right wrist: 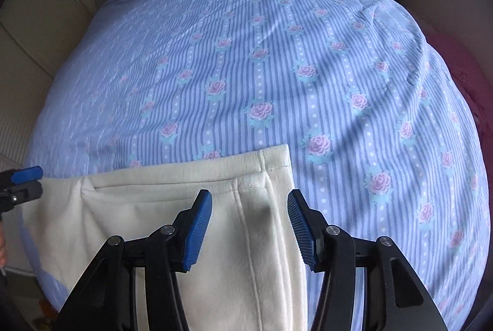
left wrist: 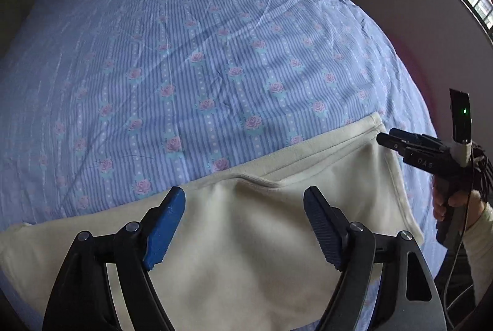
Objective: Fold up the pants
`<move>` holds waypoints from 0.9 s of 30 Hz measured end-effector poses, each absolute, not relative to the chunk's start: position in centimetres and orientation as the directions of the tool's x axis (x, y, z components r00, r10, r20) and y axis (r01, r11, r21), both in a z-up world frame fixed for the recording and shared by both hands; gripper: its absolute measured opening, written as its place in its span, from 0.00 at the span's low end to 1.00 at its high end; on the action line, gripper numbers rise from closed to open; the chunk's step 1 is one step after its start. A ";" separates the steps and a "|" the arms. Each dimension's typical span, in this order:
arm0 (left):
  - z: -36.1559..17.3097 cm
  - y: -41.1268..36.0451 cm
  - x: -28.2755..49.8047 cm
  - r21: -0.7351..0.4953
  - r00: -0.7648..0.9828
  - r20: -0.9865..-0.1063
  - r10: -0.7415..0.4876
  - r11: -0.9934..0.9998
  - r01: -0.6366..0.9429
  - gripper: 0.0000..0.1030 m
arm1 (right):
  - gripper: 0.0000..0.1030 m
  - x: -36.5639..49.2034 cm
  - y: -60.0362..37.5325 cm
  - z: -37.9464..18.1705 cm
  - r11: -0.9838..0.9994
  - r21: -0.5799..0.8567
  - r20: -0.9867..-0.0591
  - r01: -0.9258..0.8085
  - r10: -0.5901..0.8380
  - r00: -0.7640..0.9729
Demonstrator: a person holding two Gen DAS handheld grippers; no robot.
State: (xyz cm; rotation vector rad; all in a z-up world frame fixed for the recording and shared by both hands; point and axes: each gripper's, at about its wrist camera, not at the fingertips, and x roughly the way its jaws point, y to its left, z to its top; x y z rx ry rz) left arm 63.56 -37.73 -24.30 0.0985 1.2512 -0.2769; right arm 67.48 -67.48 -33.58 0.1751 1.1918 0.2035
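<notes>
While both tongs hang spread apart and empty, the cream pants (left wrist: 246, 238) lie folded flat on the near edge of the bed (left wrist: 200, 53). Left tongs (left wrist: 245, 226) hover over the middle; right tongs (right wrist: 249, 226) over the hemmed end.

Pants (left wrist: 246, 238) run off btm edge in both views; lower part unseen. Left gripper (right wrist: 26, 180) cut by frame edge, jaw gap unclear there.
</notes>
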 end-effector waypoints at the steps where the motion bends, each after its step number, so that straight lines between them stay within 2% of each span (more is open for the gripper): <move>1: -24.4 -37.3 63.4 -0.034 0.298 -0.947 -0.118 0.961 0.273 0.77 | 0.51 67.7 -67.3 -34.0 0.967 0.248 -0.901 -0.066 0.255 0.351; 4: -25.8 -36.1 62.9 0.049 0.287 -0.957 -0.041 0.952 0.301 0.77 | 0.46 68.3 -66.5 -35.3 0.970 0.227 -0.914 -0.082 0.241 0.326; 5: -26.3 -35.8 62.8 0.064 0.278 -0.960 -0.025 0.950 0.306 0.77 | 0.39 68.4 -66.1 -35.6 0.974 0.204 -0.919 -0.095 0.224 0.326; 6: -26.7 -35.5 62.7 0.081 0.269 -0.963 -0.005 0.949 0.306 0.76 | 0.23 68.4 -65.6 -35.8 0.979 0.167 -0.924 -0.115 0.196 0.327; 8: -27.2 -34.9 62.4 0.091 0.256 -0.967 0.012 0.951 0.296 0.76 | 0.21 67.9 -64.8 -35.3 0.985 0.085 -0.929 -0.151 0.134 0.346; 11: -27.1 -34.3 61.7 0.060 0.257 -0.966 -0.011 0.963 0.264 0.76 | 0.18 66.7 -64.4 -32.0 0.986 -0.019 -0.886 -0.167 0.061 0.460; 14: -26.8 -34.1 61.1 0.028 0.260 -0.965 -0.034 0.973 0.228 0.76 | 0.17 67.7 -65.5 -29.4 0.991 -0.020 -0.851 -0.131 0.052 0.522; 20: -25.7 -33.7 59.4 0.028 0.293 -0.956 -0.022 0.986 0.164 0.76 | 0.15 71.5 -65.0 -33.9 0.990 -0.089 -0.910 -0.109 -0.036 0.412; 23: -25.3 -33.0 58.3 0.038 0.300 -0.954 0.000 0.992 0.123 0.76 | 0.16 71.2 -64.9 -35.4 0.987 -0.148 -0.920 -0.056 -0.117 0.373; 25: -24.8 -32.4 57.4 0.033 0.306 -0.952 0.000 0.994 0.105 0.76 | 0.20 70.5 -64.7 -34.6 0.983 -0.176 -0.909 -0.046 -0.144 0.391; 26: -24.4 -32.0 56.8 0.033 0.312 -0.950 0.002 0.995 0.095 0.76 | 0.30 69.9 -64.6 -33.5 0.982 -0.186 -0.897 -0.035 -0.155 0.414; 27: -24.0 -31.6 56.1 0.034 0.319 -0.948 0.004 0.996 0.087 0.76 | 0.46 69.1 -64.6 -31.9 0.980 -0.198 -0.879 -0.016 -0.170 0.445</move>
